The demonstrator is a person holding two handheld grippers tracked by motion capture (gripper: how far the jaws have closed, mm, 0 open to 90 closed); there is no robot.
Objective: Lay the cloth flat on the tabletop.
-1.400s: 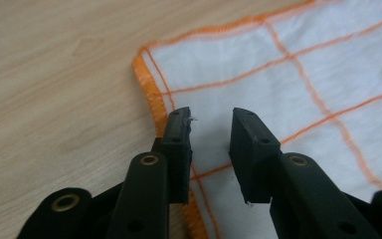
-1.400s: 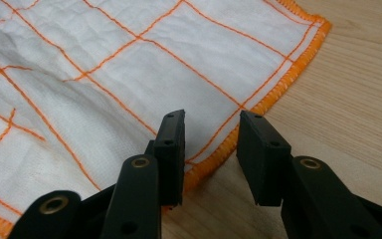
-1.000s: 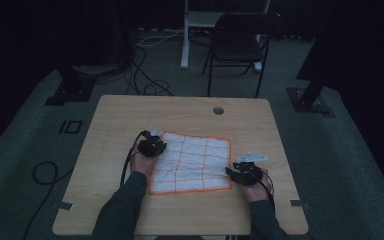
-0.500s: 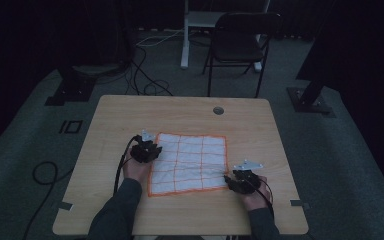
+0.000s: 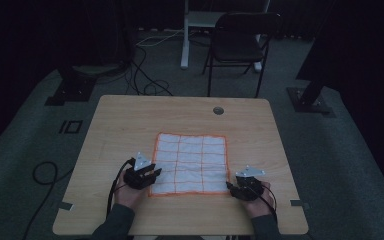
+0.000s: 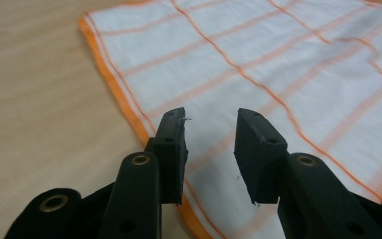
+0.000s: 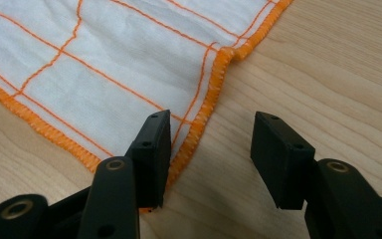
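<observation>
Both tongs are released right now, jaws have just been opening and nothing's pinched between them. Left tongs [image 5: 152, 176] sit at the lower left corner of the cloth [image 5: 192, 162], jaws spread over the fabric just inside its orange hem in the left gripper view. Right tongs [image 5: 232, 187] are at the lower right corner, jaws straddling the hem, one over fabric, one over bare wood. That white cloth with orange grid lines lies spread flat mid-frame on the tabletop [image 5: 130, 120].
</observation>
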